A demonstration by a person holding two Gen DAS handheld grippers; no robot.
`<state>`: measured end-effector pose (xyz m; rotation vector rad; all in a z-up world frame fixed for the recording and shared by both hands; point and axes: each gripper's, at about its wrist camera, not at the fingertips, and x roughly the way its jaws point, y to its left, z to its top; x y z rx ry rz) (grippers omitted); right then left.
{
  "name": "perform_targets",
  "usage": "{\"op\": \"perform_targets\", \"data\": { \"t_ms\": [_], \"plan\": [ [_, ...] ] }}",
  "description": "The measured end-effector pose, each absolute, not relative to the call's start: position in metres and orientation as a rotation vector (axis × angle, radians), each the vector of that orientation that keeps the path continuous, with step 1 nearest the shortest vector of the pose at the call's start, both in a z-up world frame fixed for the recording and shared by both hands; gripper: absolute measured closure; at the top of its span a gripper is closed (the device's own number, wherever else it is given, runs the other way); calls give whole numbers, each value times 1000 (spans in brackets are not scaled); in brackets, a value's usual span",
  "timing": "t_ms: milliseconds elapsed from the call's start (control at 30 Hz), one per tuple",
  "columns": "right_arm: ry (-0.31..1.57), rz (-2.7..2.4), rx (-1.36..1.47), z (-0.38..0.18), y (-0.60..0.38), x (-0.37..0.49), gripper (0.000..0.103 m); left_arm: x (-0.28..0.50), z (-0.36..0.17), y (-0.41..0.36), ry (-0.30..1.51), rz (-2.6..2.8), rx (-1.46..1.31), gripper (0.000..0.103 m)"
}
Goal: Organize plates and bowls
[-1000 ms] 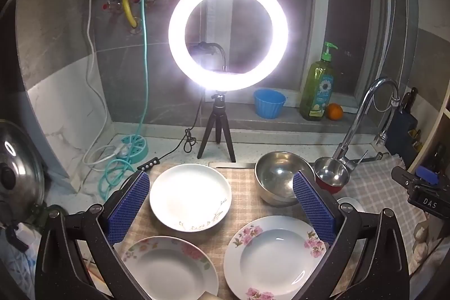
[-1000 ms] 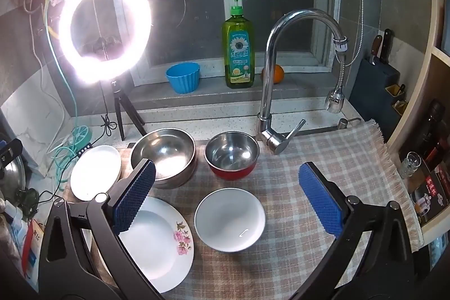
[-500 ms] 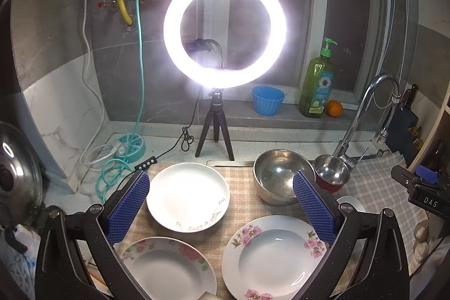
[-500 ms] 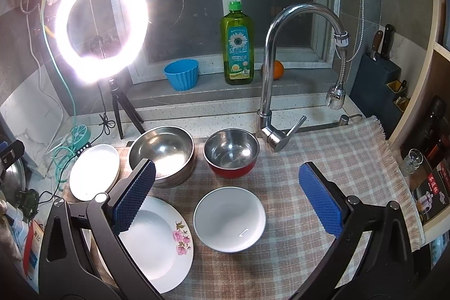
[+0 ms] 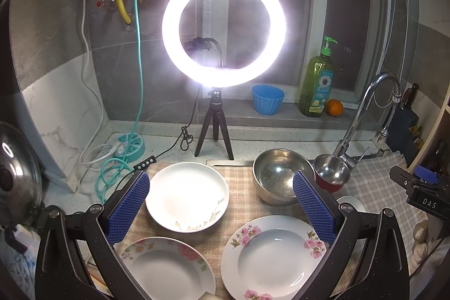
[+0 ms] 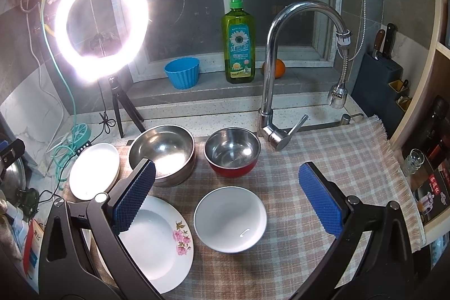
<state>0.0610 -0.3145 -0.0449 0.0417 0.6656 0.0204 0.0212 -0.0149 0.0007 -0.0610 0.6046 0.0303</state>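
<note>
On the checked cloth (image 6: 323, 153) lie a plain white plate (image 5: 187, 196), two pink-flowered plates (image 5: 270, 255) (image 5: 166, 269), a large steel bowl (image 5: 278, 176), a small steel bowl with red outside (image 6: 232, 155) and a small white bowl (image 6: 230, 218). My left gripper (image 5: 220, 205) is open and empty, hovering above the white plate and the flowered plates. My right gripper (image 6: 226, 200) is open and empty, above the small white bowl. The white plate (image 6: 94, 170), large steel bowl (image 6: 162, 152) and one flowered plate (image 6: 156, 241) also show in the right wrist view.
A ring light on a tripod (image 5: 223, 27) stands behind the plates. A faucet (image 6: 281, 61) rises behind the bowls. A soap bottle (image 6: 238, 38), blue cup (image 6: 182, 72) and orange (image 6: 277, 68) sit on the sill. A knife block (image 6: 378, 69) and a glass (image 6: 413, 160) are right; cables (image 5: 112, 159) and a pot lid (image 5: 17, 173) left.
Both views shifted only slightly; the grippers stay open and hover in about the same place. No dish has moved.
</note>
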Motion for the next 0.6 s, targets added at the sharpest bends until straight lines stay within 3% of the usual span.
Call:
{"op": "perform_targets", "data": {
  "t_ms": [600],
  "plan": [
    [672,21,40,-44,-315,60,0,22,1,-20,605,20,-52,2]
  ]
}}
